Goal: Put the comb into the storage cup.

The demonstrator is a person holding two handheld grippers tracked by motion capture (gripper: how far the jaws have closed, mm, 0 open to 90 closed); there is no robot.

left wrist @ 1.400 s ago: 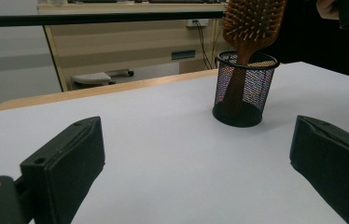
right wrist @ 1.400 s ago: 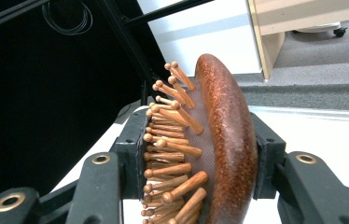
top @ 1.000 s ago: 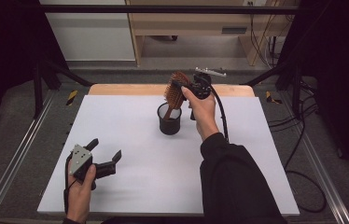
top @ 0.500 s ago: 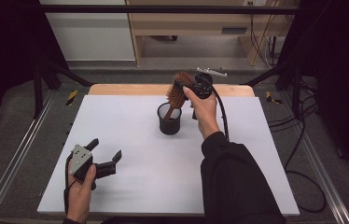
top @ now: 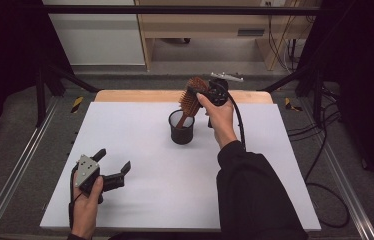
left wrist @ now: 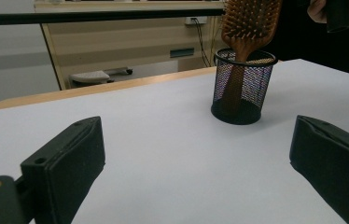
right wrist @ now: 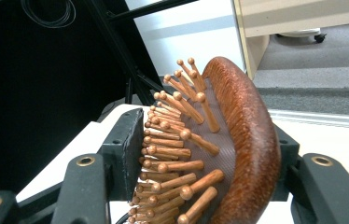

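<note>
The right gripper's [top: 201,94] fingers have just been opening around the hairbrush [top: 191,100] – handle already in the mesh cup [top: 181,128] near the bench's [top: 125,130] far edge. A clean withdrawal is being called for; left gripper [top: 113,169] fingers apart, empty.

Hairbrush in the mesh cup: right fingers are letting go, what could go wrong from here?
1. The hairbrush stands handle-down and leaning in the mesh cup; the right gripper has just been opening around its head, so its top-heavy lean could tip the cup.
2. Bristles face one finger closely; pulling away could snag them.
</note>
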